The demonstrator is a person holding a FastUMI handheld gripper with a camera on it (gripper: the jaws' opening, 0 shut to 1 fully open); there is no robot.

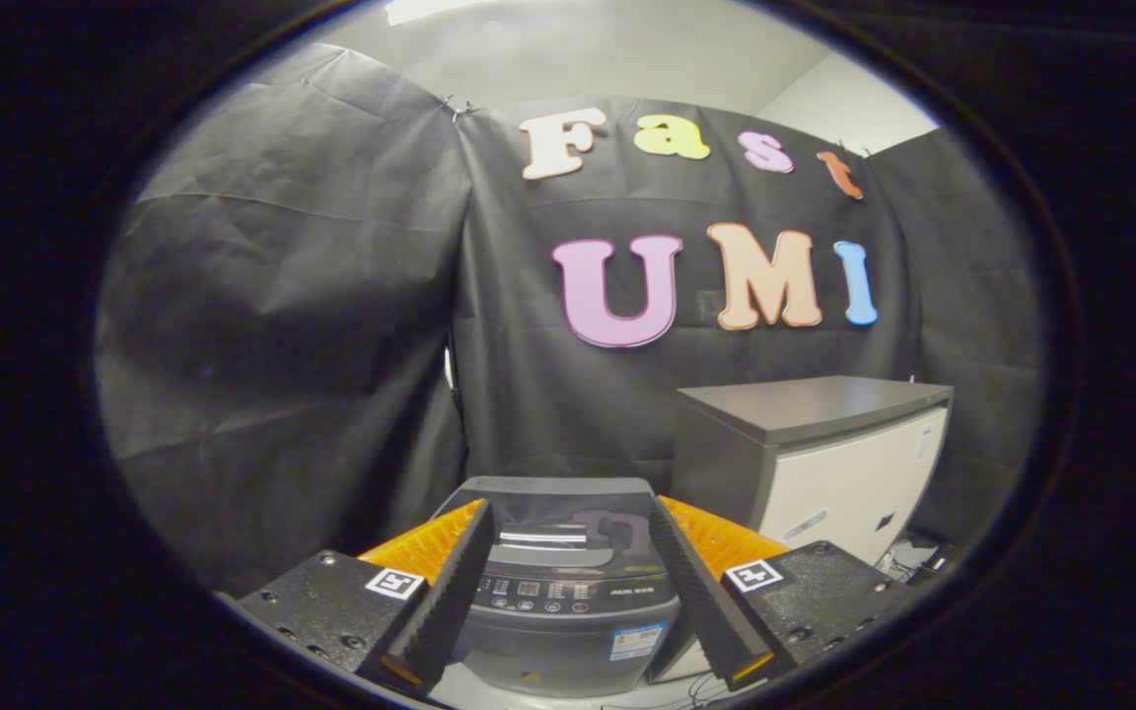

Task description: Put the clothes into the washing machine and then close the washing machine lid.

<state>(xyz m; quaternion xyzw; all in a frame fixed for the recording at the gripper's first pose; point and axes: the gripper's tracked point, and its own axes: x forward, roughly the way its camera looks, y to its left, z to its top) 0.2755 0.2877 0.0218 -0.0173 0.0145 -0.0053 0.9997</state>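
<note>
A small grey top-loading washing machine (568,602) stands ahead of my gripper (568,523), seen between its two fingers. Its glossy lid (558,513) lies flat and shut over the tub, with the control panel (568,595) along the near front edge. My gripper is open, fingers spread wide to either side of the machine's top, with nothing between them. The fingers hang above and in front of the machine, apart from it. No clothes are visible.
A white cabinet with a dark grey top (824,444) stands close to the right of the washing machine. Black cloth walls close the booth behind and to the left. Some cables lie on the floor at the right (898,562).
</note>
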